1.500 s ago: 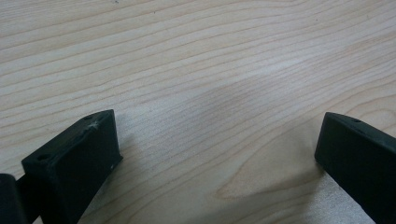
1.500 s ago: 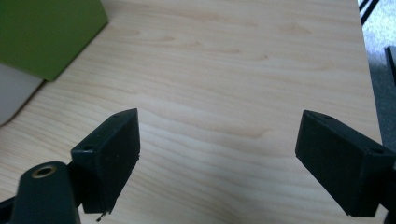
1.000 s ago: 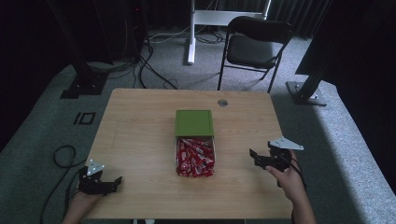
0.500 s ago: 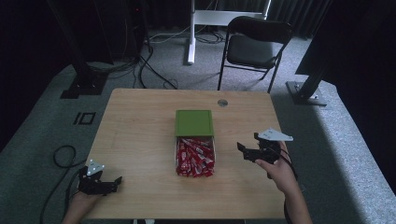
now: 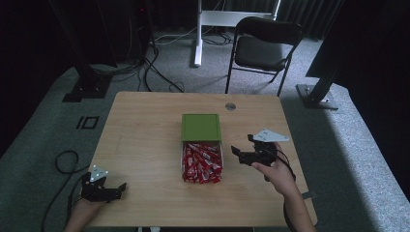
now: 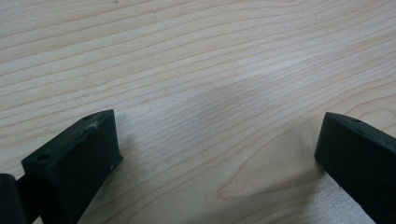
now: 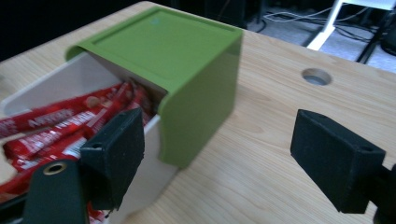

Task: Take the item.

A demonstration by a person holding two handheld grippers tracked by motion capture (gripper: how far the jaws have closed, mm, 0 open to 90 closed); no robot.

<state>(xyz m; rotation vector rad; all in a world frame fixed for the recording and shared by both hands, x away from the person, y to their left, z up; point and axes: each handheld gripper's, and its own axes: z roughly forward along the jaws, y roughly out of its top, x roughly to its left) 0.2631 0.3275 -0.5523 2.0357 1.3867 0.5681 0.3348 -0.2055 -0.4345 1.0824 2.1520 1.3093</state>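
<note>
1. At mid-table, the wooden table point(image 5: 145, 145) carries one white box point(image 5: 221, 155) standing just left of the right gripper point(image 5: 240, 153); the left gripper point(image 5: 116, 189) sits well apart at the near left corner.
2. Green lid point(image 5: 200, 126): slid part-way back, it covers the far half of the box. Judged rigid moulded plastic, light, smooth and likely slippery under the pads. Best hold appears to be across its near edge or its two side skirts, where the jaws can straddle it.
3. Red sachets point(image 5: 202, 162): these fill the exposed near half of the box. Judged soft, light, crinkly film packs, liable to slide over one another; pinch one by its end seam.
4. Right gripper: jaws spread wide, nothing between them, aimed at the lid's near corner.
5. Left gripper: jaws wide apart, nothing between them, low over bare wood.
6. View comparison: the right gripper view gives the lid's point(image 7: 163, 46) downturned side skirt, the box wall point(image 7: 70, 79) under it and lettering on the sachets point(image 7: 56, 126), too small to read in the high view. The high view alone gives the overall layout and both hands.
</note>
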